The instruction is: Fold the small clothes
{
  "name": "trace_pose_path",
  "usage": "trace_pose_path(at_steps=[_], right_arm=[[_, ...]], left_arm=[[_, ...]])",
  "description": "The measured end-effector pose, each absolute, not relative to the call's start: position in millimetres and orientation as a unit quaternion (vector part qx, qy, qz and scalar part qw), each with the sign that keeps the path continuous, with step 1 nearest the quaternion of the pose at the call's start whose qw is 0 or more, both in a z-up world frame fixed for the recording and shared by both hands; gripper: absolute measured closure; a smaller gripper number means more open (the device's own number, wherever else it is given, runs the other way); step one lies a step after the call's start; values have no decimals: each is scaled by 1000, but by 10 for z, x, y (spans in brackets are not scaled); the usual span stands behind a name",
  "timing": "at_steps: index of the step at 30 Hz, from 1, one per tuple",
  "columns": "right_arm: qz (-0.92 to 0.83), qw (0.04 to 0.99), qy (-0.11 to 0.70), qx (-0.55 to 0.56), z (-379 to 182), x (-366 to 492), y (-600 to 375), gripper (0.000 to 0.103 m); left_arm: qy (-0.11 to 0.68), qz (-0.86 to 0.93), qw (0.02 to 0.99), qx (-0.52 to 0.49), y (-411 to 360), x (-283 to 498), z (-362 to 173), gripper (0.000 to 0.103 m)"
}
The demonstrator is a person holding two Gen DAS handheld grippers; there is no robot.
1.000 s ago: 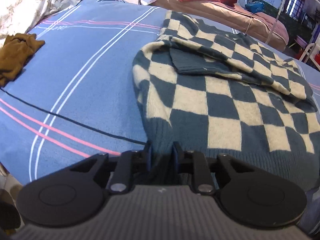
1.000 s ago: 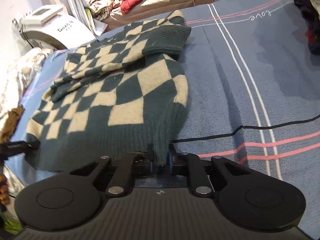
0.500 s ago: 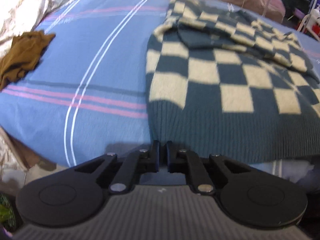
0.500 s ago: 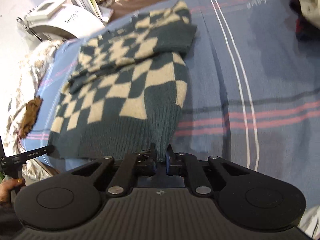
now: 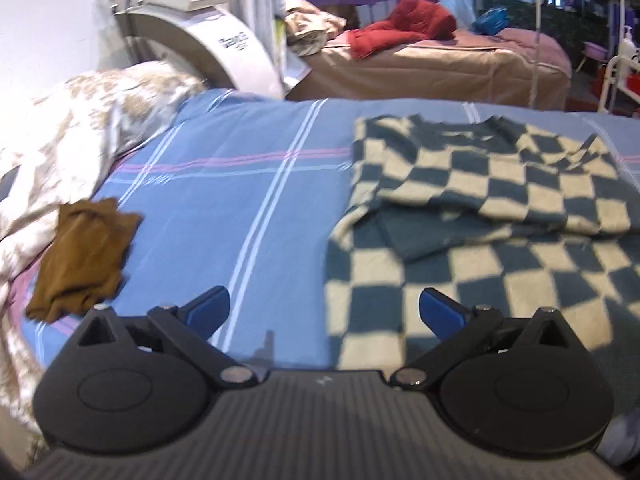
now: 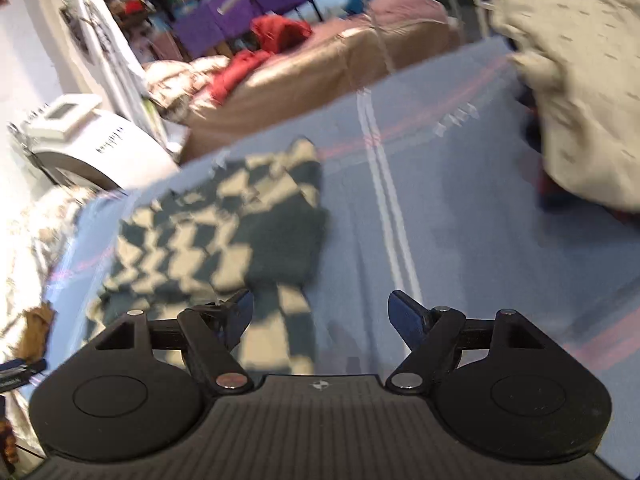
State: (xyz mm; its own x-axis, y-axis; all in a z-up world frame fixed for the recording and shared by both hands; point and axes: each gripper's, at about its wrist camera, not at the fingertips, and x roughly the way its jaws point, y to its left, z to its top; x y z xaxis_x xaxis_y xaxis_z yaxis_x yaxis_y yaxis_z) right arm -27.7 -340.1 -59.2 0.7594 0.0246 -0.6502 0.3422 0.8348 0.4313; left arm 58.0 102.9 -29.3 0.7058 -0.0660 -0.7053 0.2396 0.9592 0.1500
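Observation:
A dark green and cream checkered sweater (image 5: 480,216) lies flat on the blue striped bedsheet (image 5: 240,184), sleeves folded across its chest. My left gripper (image 5: 324,312) is open and empty above the sweater's lower left part. In the right wrist view the sweater (image 6: 224,232) shows blurred at centre left. My right gripper (image 6: 320,312) is open and empty above the sweater's lower right edge. The sweater's hem is hidden below both grippers.
A folded brown garment (image 5: 80,256) lies at the left of the sheet by a floral quilt (image 5: 72,136). A heap of pale clothes (image 6: 580,88) sits at the right. A white machine (image 5: 192,36) and a second bed with red clothes (image 5: 400,28) stand behind.
Both grippers were shut on the sweater's hem and pulled it toward the bed's near edge. Now both have opened, let go of it and lifted, with the view tilted up.

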Motion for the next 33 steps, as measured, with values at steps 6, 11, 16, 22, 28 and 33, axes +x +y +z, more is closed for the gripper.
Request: trace_pose_path(at_steps=[6, 11, 16, 22, 28, 33], right_arm=[[-75, 881, 353, 305, -994, 387, -3535, 0], [-75, 881, 322, 338, -1138, 536, -3667, 0], [-92, 900, 323, 279, -1049, 1012, -3740, 0], [-20, 910, 353, 218, -891, 1339, -3401, 0], [-110, 889, 382, 225, -948, 1047, -3355, 0], [-92, 837, 378, 384, -1185, 601, -3498, 0]], left_arm=[[378, -147, 909, 96, 541, 687, -340, 0], [408, -163, 892, 104, 432, 616, -573, 0], [417, -169, 886, 113, 347, 663, -683, 0], [409, -160, 891, 114, 278, 960, -687, 0], [412, -199, 882, 111, 53, 1003, -741, 0], [414, -235, 869, 134, -267, 885, -862, 0]])
